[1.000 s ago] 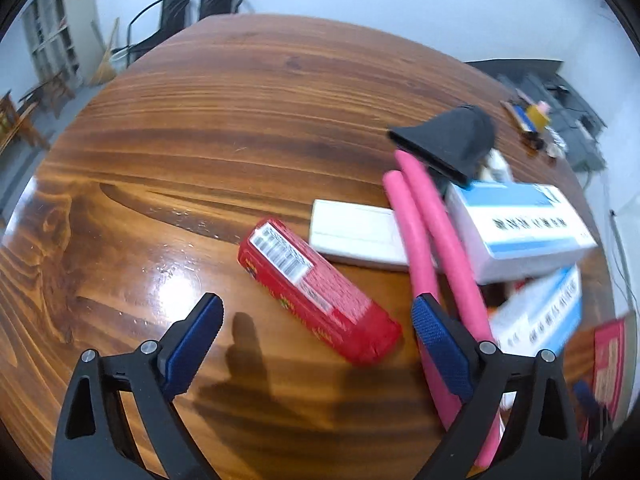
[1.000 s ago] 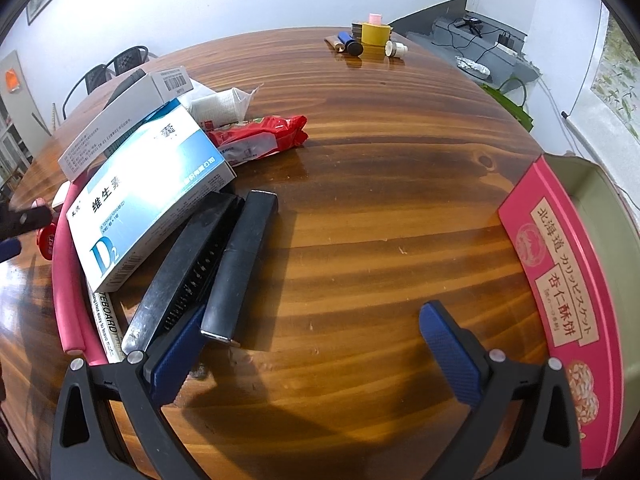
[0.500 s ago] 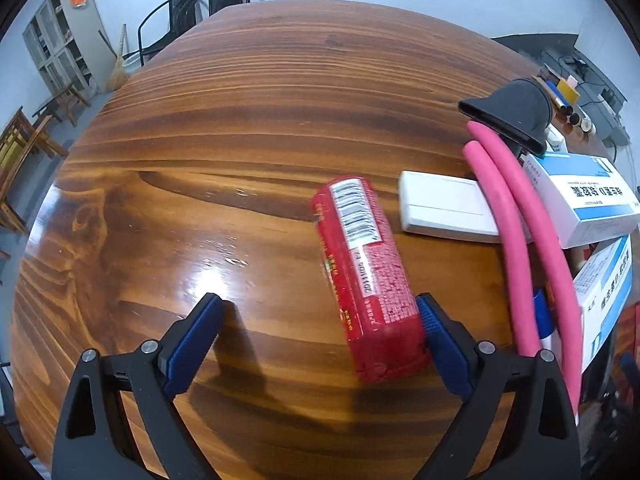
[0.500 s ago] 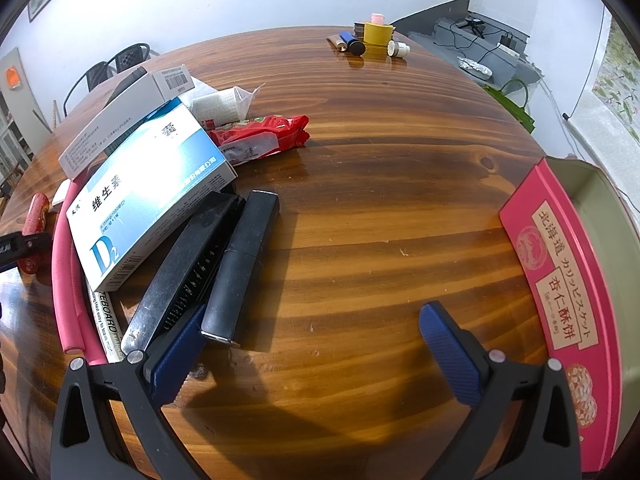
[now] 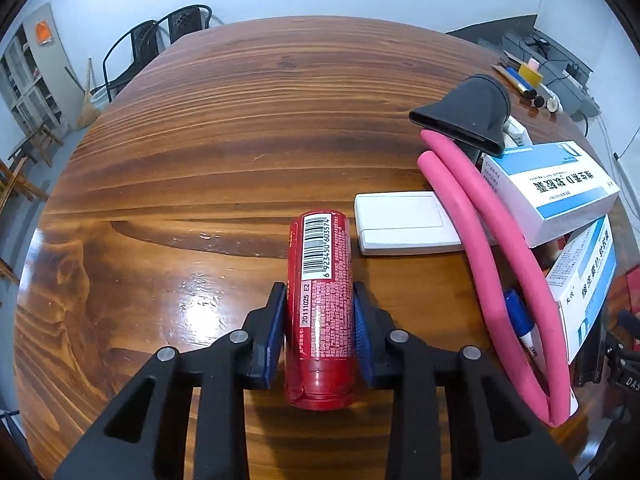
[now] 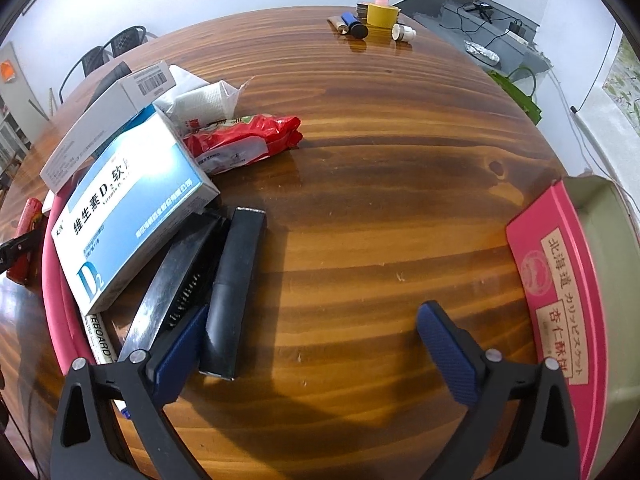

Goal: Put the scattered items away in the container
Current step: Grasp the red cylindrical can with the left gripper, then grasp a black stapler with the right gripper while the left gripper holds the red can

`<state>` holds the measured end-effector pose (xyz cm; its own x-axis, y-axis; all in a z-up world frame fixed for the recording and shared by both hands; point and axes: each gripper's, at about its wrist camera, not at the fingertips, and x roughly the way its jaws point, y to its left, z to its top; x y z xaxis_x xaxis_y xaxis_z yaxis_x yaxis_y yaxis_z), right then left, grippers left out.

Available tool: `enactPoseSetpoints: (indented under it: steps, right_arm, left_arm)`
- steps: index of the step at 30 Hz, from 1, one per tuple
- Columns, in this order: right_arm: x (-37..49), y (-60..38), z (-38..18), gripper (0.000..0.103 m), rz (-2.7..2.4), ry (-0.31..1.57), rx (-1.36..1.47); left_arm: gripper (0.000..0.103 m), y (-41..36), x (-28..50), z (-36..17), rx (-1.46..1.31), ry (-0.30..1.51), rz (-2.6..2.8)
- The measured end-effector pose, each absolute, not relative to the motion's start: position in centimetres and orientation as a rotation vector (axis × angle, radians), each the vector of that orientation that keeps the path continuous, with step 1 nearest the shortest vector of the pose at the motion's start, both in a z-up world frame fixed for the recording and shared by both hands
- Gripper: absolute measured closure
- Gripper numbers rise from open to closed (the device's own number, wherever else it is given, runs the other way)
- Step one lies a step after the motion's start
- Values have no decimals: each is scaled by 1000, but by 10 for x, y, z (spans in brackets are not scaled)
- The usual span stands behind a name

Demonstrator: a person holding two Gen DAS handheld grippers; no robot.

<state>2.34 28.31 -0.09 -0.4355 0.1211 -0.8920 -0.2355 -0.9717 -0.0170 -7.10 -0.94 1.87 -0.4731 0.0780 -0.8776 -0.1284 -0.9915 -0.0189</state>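
Observation:
A red cylindrical snack pack (image 5: 320, 248) with a barcode lies lengthwise on the wooden table (image 5: 240, 120). My left gripper (image 5: 319, 300) straddles its near half; the jaws are closing and both blue pads touch its sides. The same pack shows at the left edge of the right wrist view (image 6: 28, 216). My right gripper (image 6: 314, 312) stands open over bare wood, its left finger beside a black bar (image 6: 236, 280) and a black comb (image 6: 176, 276). The container, a pink box with an olive inside (image 6: 532, 248), sits at the right.
A heap lies between the grippers: a looped pink foam tube (image 5: 480, 220), blue-and-white vitamin boxes (image 6: 128, 208), a flat white box (image 5: 400, 222), a black nozzle (image 5: 468, 116) and a red snack bag (image 6: 244, 140). A yellow tape roll (image 6: 383, 14) stands far back.
My left gripper's jaws have gone from wide apart to closed against the red pack, which now lies straight between them. The right gripper has not moved.

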Motion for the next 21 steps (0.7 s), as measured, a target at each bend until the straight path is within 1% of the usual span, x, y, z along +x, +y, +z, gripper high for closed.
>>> enactPoseSetpoints:
  steps: [3, 4, 6, 10, 11, 13, 15, 17, 19, 20, 21]
  right_arm:
    - [23, 282, -1, 2, 2511, 153, -1556]
    - [23, 280, -1, 0, 2528, 142, -1567]
    - [27, 276, -2, 0, 2576, 95, -1547]
    - [35, 275, -2, 0, 2625, 71, -1524]
    - [37, 276, 0, 0, 2635, 84, -1536]
    - [44, 284, 4, 0, 2642, 184, -1532]
    - [46, 288, 6, 1, 2608, 201, -1544]
    - [48, 292, 8, 6, 2598, 221, -1554]
    - [52, 299, 14, 12, 2624, 347, -1569]
    - [55, 300, 16, 12, 2634, 408, -1568]
    - [58, 301, 19, 12, 2633, 418, -1559]
  left_arm:
    - [69, -13, -55, 24, -1536, 80, 2597]
    - [69, -17, -54, 22, -1534, 77, 2598]
    - [69, -18, -52, 22, -1533, 74, 2599]
    - [69, -15, -68, 15, -1529, 76, 2603]
    - [69, -15, -68, 15, -1527, 78, 2603]
    - [69, -14, -64, 18, -1522, 82, 2605]
    - [69, -14, -64, 17, -1519, 84, 2605]
    - [69, -14, -66, 16, -1518, 83, 2605]
    - [69, -13, -66, 15, -1516, 82, 2604]
    - [69, -13, -67, 14, -1515, 83, 2604]
    - [69, -13, -68, 13, -1516, 82, 2604]
